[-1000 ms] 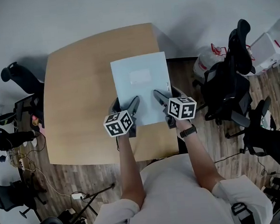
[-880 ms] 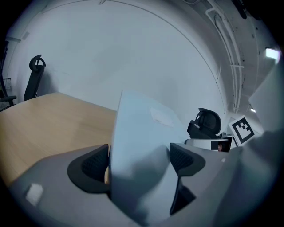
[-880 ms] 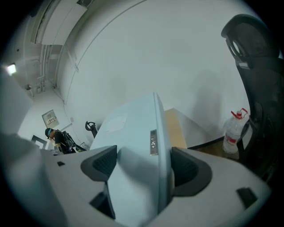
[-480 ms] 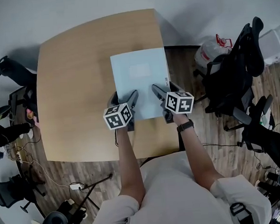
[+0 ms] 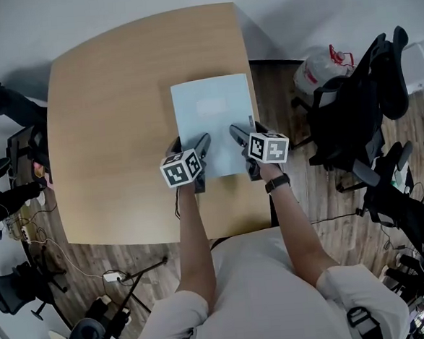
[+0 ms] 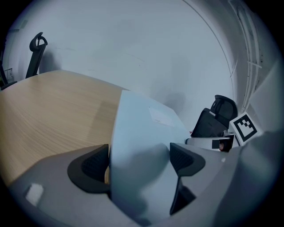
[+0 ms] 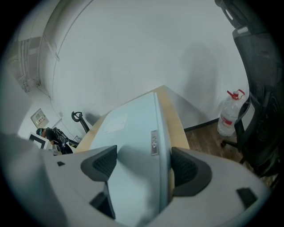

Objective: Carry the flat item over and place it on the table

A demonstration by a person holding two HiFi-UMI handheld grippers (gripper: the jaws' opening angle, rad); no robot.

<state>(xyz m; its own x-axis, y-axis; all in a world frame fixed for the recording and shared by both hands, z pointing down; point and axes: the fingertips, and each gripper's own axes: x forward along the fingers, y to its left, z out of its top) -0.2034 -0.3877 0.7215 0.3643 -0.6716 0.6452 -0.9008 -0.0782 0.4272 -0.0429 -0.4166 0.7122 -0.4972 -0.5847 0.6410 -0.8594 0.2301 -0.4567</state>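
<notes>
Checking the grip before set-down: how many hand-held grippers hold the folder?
2. The left hand-held gripper clamps the folder's near left corner; the right hand-held gripper clamps its near right corner.

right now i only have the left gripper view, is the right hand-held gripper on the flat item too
Observer: Yes. The right gripper view shows the right hand-held gripper with its jaws closed on the pale blue flat item, near that item's right edge.
Operator: is the item over the table
Observer: The head view shows it over the wooden table, towards the table's right side. I cannot tell whether it is resting on the table.
Operator: whats past that side
Observer: A water jug with a red handle stands on the floor by the wall, next to a black office chair.
</notes>
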